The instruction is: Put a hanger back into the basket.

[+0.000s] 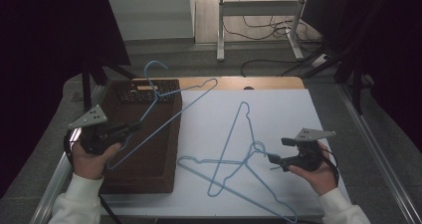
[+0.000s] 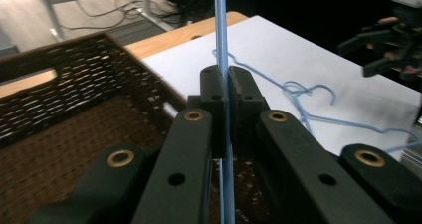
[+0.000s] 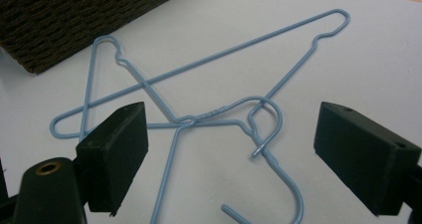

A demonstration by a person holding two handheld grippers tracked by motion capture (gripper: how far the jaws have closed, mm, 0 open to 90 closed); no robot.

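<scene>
My left gripper (image 1: 133, 127) is shut on the wire of a blue hanger (image 1: 169, 120), holding it tilted above the brown wicker basket (image 1: 159, 174). In the left gripper view the jaws (image 2: 224, 77) pinch that wire (image 2: 220, 30) upright over the basket (image 2: 59, 84). Two more blue hangers (image 1: 234, 139) lie crossed on the white sheet (image 1: 283, 109), their hooks tangled together. My right gripper (image 1: 278, 152) hovers open just right of those hooks. In the right gripper view its jaws (image 3: 239, 149) stand wide apart around the hooks (image 3: 263, 119), touching nothing.
The basket takes the table's left side, and its corner (image 3: 74, 15) shows near the lying hangers. A wooden table edge (image 1: 259, 82) runs behind the sheet. Beyond it stand a metal frame (image 1: 221, 30) and floor cables (image 1: 259, 25).
</scene>
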